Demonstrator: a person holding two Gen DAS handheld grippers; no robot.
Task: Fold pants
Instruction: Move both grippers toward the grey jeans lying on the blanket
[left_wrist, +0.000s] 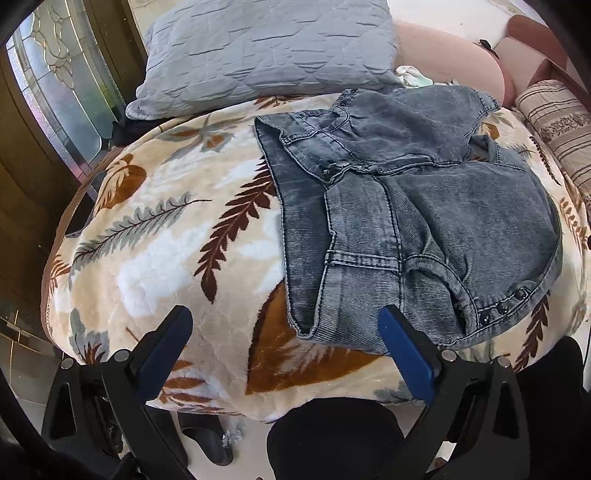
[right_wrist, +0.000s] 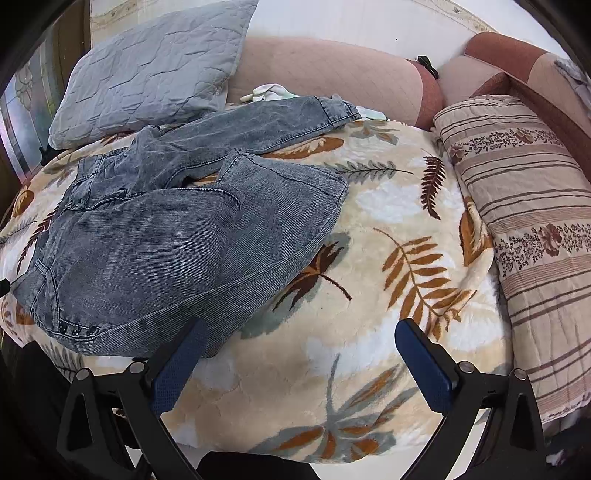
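Grey-blue denim pants heaped on the leaf-print blanket, hem at its near edge. Left gripper spread wide, empty, beside that hem. Right gripper likewise agape over bare blanket near the striped cushion.

Left wrist view looked forward from bed's near edge, over left hand-held gripper, pants right of centre, grey pillow beyond. Right wrist view looked forward from further right, pants left of centre, striped pillow at right. Both shared pants, leaf-print blanket, grey pillow.
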